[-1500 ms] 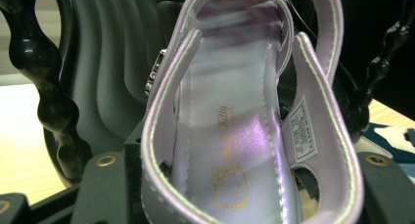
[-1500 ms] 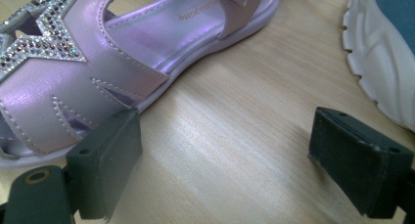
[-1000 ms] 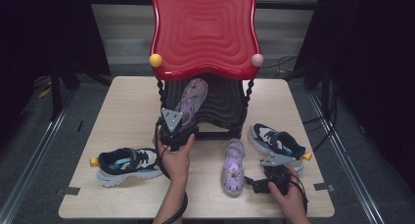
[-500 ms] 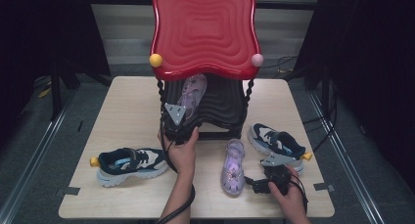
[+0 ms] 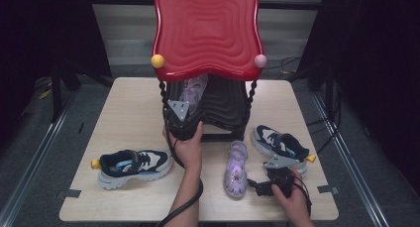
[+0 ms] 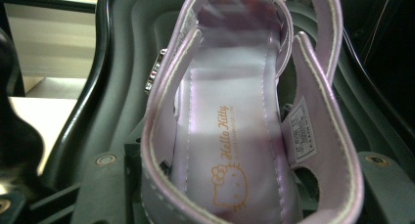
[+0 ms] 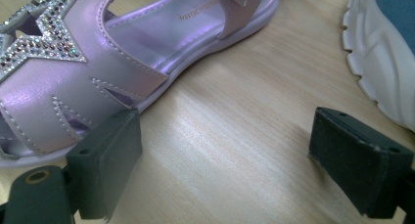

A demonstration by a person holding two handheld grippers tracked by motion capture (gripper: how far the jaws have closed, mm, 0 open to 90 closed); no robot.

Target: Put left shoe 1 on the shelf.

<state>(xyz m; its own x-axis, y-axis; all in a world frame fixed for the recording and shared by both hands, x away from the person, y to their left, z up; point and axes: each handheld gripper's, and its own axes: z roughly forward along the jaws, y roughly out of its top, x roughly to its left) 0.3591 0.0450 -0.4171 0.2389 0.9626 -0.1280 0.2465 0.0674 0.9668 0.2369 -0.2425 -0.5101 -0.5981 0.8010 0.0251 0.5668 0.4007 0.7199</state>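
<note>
A: While the left gripper (image 5: 184,119) sits at the front edge of the black lower shelf (image 5: 225,108) of the red rack (image 5: 205,33), what do its jaws have?

B: They are clamped on the heel end of a lilac sandal (image 6: 240,136). In the left gripper view the sandal runs away from the camera, insole up, with a gold cartoon print on it and a small white label on the side strap.

A: Where is that sandal?

B: On the black shelf, under the red top, toe pointing inward. From the high view its lilac upper (image 5: 193,90) shows just behind the gripper, and the left hand (image 5: 187,147) is wrapped around the gripper body.

A: And the other one?

B: The right gripper (image 5: 270,180) rests low near the front edge of the desk (image 5: 129,113), jaws apart with bare wood between them. A second sandal (image 5: 236,168) lies flat on the desk just left of it; in the right gripper view its glittery star front (image 7: 44,38) is next to one jaw, though I cannot tell if they touch.

A: Anything else there?

B: Two dark blue and white sneakers: one (image 5: 132,165) at the left of the desk, one (image 5: 280,143) at the right, just behind the right gripper.
</note>
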